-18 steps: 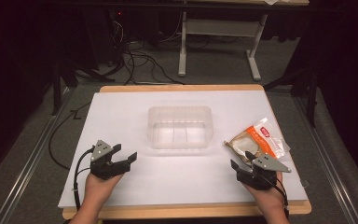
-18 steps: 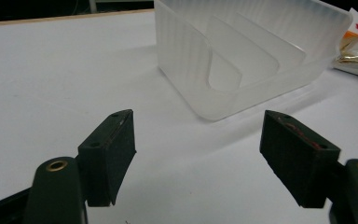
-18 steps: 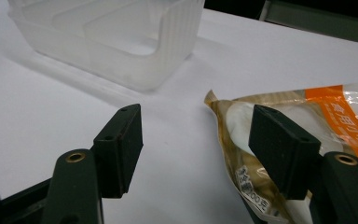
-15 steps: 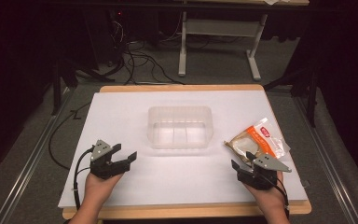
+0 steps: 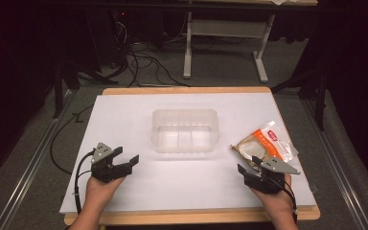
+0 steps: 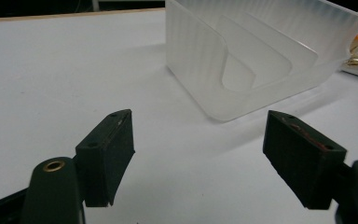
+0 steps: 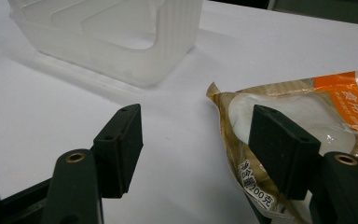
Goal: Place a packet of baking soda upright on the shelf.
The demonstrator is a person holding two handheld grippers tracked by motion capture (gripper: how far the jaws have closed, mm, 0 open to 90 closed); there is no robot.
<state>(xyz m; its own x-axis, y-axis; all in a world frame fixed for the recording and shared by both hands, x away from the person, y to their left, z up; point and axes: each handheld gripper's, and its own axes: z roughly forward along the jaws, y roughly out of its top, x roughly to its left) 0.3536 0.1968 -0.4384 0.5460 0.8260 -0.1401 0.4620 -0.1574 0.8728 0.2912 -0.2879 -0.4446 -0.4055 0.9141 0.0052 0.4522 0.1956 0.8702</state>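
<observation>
Holding both grippers low over white counter [image 5: 124, 120], fingers wide on each, nothing gripped. My left gripper [image 5: 124, 165] at 8 o'clock, aimed at translucent bin [image 5: 186, 130] near counter centre; bin has dividers inside. My right gripper [image 5: 249, 168] at 4 o'clock, right finger [image 7: 279, 149] over near end of snack packet [image 5: 263, 145], left finger beside it. Packet lies flat just right of bin, orange label showing.

Bright overhead light washes the white table [image 5: 124, 124], surroundings fall dark, and near fingers [image 6: 107, 154] blur softly.
</observation>
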